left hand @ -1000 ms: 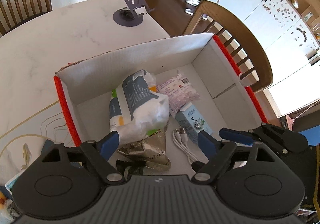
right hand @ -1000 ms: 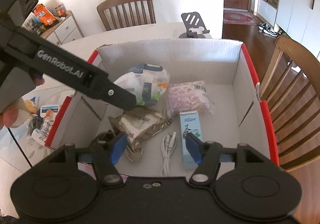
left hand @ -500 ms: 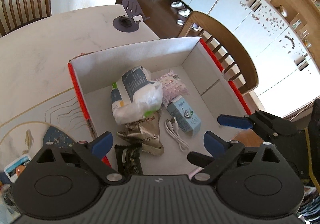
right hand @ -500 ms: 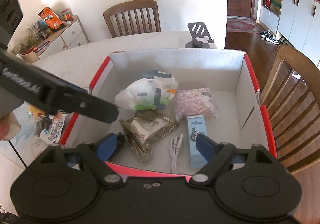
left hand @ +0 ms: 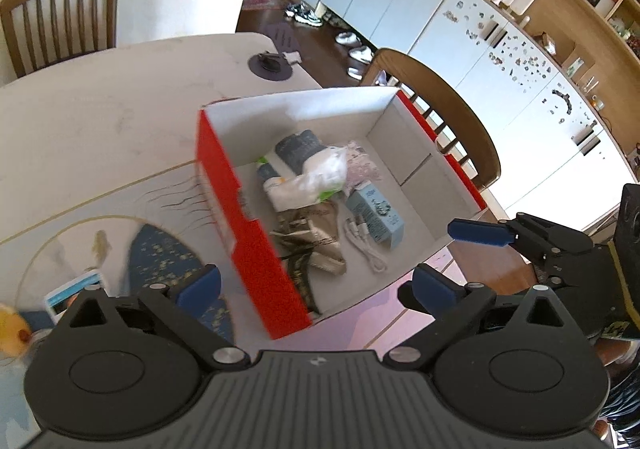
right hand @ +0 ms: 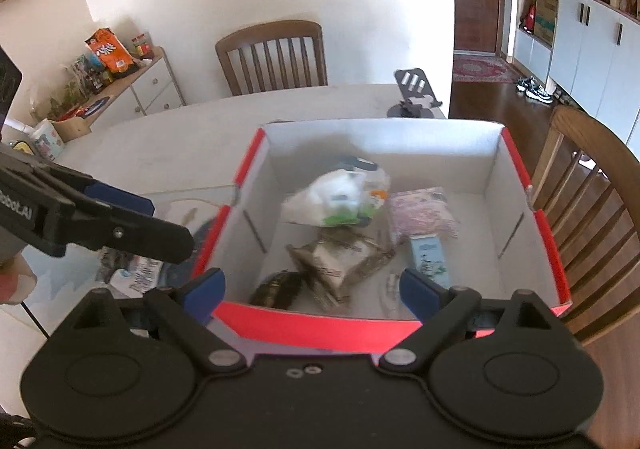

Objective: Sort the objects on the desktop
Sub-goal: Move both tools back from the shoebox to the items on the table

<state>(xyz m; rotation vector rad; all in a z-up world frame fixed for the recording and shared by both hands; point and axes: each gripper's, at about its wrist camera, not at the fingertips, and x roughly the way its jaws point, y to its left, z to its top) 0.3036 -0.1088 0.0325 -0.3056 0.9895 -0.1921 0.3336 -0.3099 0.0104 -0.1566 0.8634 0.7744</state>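
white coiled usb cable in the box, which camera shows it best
The left wrist view: the white coiled usb cable lies whole beside the light blue carton. In the right wrist view the cable is blurred and partly behind the right gripper's finger.

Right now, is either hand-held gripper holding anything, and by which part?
Nothing is held. The left hand-held gripper and the right hand-held gripper are both opening, with nothing between their fingers; the items lie loose in the box.

Blurry white bag (right hand: 340, 195) and brown packet (right hand: 340, 253) inside the box (right hand: 320, 323). Dark thing (right hand: 276, 287) half hidden behind the box's near red wall. White cable (right hand: 390, 289) smeared, partly behind a blue finger. Packets (right hand: 136, 273) on the counter (right hand: 168, 149) too blurry to read.
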